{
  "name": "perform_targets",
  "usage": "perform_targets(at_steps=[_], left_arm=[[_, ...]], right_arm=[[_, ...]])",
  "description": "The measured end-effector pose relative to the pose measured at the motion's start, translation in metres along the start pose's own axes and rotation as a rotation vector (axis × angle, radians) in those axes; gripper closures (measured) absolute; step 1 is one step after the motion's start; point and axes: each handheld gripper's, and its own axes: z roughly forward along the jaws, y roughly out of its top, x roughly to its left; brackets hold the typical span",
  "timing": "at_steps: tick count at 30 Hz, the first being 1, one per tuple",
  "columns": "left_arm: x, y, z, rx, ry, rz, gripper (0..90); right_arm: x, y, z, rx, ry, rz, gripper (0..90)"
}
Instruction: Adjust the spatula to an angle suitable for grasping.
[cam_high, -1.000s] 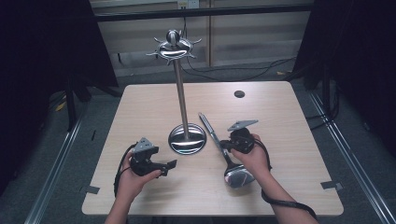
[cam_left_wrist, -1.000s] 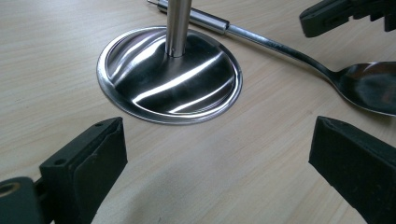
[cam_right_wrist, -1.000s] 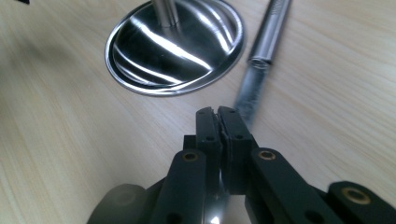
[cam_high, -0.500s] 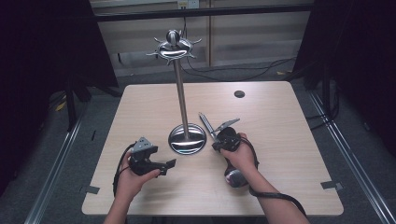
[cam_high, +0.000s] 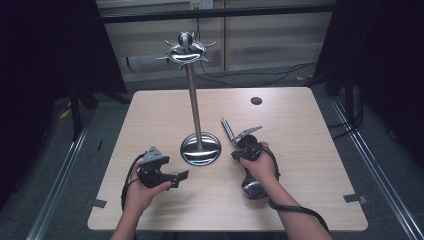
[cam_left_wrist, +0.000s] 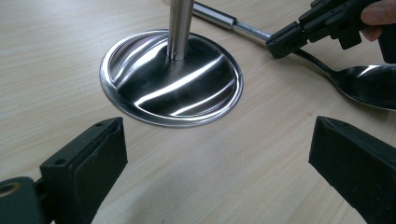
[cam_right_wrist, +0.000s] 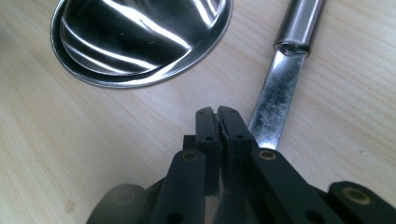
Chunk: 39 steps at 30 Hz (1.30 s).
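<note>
stand base centre, on table | jaws wide apart | right gripper over ladle

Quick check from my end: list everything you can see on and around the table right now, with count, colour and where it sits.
Table: one, light wood, centre of the high view.
Utensil stand: one, shiny steel, round base at table centre, hooked crown on top.
Ladle: one, steel, right of the stand base, bowl nearest the person, handle pointing away.
Dark round spot: one, far right of the tabletop.
Tape pieces: two, grey, near corners.
Left gripper: black, jaws open, left of the base.
Right gripper: black, jaws shut on the ladle handle.
</note>
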Motion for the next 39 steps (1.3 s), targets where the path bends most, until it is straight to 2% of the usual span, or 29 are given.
perform_targets(at_steps=[7,12,16,18,20,23,24,25,31,33,37,39], left_arm=[[0.000,0.000,0.000,0.002,0.001,0.001,4.1],[0.000,0.000,0.000,0.005,0.001,0.005,4.1],[0.001,0.000,0.001,0.007,0.004,0.010,4.1],[0.000,0.000,0.001,0.006,0.005,0.009,4.1],[-0.001,0.000,0.001,0.003,0.001,0.004,4.1],[-0.001,0.000,0.001,0.002,0.003,0.004,4.1],[-0.001,0.000,0.001,0.003,0.001,0.005,4.1],[0.000,0.000,0.001,0.006,0.000,0.008,4.1],[0.000,0.001,0.001,0.002,0.002,0.013,4.1],[-0.001,0.001,0.000,0.001,0.003,0.010,4.1],[0.000,0.000,0.000,0.003,0.005,0.007,4.1],[0.001,0.001,0.000,0.009,0.009,0.010,4.1]], right_arm=[[-0.005,-0.002,-0.002,-0.006,-0.016,0.009,87.6],[-0.009,-0.003,-0.004,-0.023,-0.004,0.041,85.8],[-0.007,-0.002,-0.011,-0.047,-0.005,0.053,76.5],[-0.006,0.000,-0.018,-0.050,-0.038,0.075,67.3],[-0.008,0.001,-0.021,-0.047,-0.053,0.097,63.3],[-0.011,0.001,-0.024,-0.020,-0.093,0.134,57.0],[-0.012,0.001,-0.023,-0.018,-0.093,0.136,55.9],[-0.013,0.001,-0.024,-0.005,-0.101,0.158,55.1],[-0.013,0.002,-0.016,0.053,-0.150,0.181,52.8],[-0.012,0.002,-0.011,0.067,-0.150,0.189,52.9],[-0.008,0.003,-0.004,0.111,-0.191,0.174,55.8],[-0.006,0.004,-0.003,0.121,-0.223,0.148,58.2]])
